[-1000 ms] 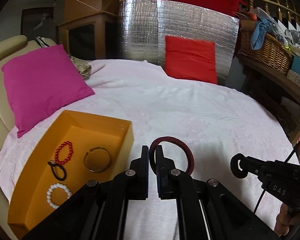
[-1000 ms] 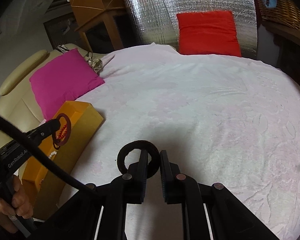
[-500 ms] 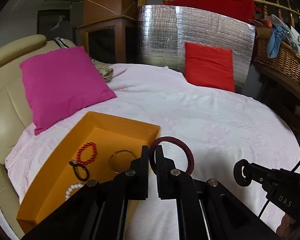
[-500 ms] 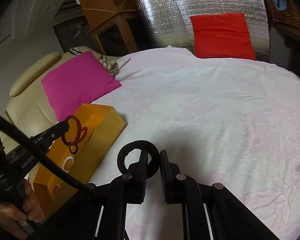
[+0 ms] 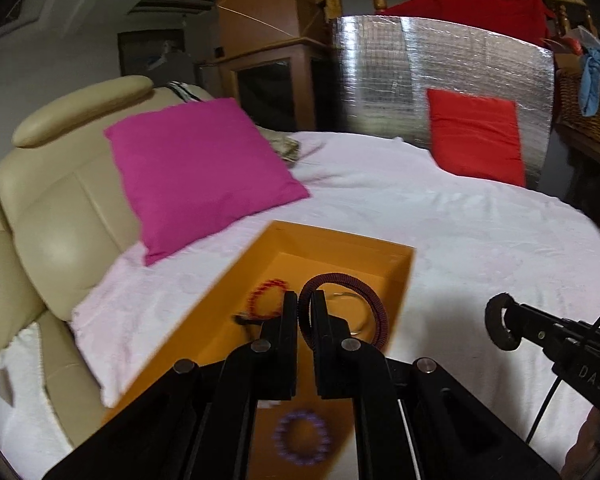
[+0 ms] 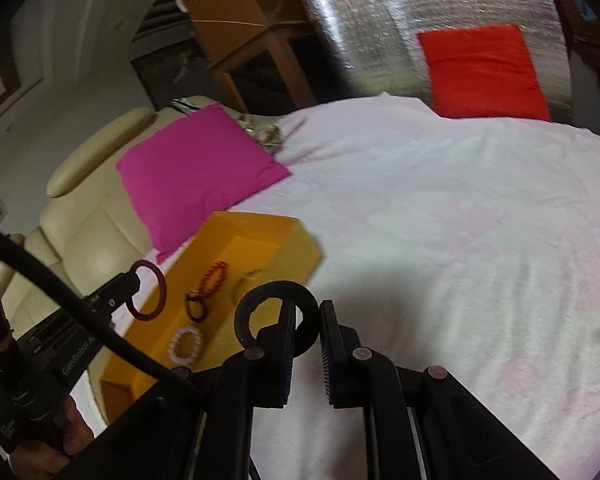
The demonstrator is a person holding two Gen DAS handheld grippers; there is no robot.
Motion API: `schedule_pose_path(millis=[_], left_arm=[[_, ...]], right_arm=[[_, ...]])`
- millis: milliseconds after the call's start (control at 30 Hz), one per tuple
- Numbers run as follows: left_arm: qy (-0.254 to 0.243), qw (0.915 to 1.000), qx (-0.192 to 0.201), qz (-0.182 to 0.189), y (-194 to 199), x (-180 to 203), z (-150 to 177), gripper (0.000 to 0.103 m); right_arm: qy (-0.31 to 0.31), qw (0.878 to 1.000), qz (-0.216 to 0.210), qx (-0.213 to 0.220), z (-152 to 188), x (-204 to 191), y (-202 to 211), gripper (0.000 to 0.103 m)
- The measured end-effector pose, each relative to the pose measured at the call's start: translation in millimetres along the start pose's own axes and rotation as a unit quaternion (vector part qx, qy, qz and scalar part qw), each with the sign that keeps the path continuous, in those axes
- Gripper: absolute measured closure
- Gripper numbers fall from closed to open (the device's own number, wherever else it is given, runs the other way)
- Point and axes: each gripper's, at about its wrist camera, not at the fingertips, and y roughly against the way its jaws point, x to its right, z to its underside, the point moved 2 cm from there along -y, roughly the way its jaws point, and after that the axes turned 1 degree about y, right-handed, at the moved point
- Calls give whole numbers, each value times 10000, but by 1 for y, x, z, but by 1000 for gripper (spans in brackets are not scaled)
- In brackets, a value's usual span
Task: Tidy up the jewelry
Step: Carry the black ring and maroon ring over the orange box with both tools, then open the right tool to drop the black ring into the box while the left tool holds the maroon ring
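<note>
From the left wrist, your left gripper (image 5: 305, 300) is pinched closed on the maroon bangle (image 5: 354, 304), hanging over the orange box (image 5: 396, 280) at 12 o'clock; lower before releasing. From the right wrist, your right gripper (image 6: 307, 312) clamps the black ring (image 6: 260, 304), box at 10 o'clock; wait your turn.

The left fingers (image 5: 288, 320) hide part of the red bead bracelet (image 5: 266, 300). The pale bead bracelet (image 5: 300, 438) is blurred.
</note>
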Motion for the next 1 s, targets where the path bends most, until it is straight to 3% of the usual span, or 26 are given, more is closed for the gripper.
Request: schedule_pose_path(millis=[400,667,1000], left_arm=[[-12,9971,101,-757,28,-53,-2,96],[-41,9964,63,-850,32,-59,3,96],[-64,9953,-90,-958,19,-66,12,96]], right_arm=[[244,9981,-562,64,8,-56,-6,90],[446,9967,-672,-4,19,-74,-10,90],[402,9973,-606,-96,22,-67,-19,90]])
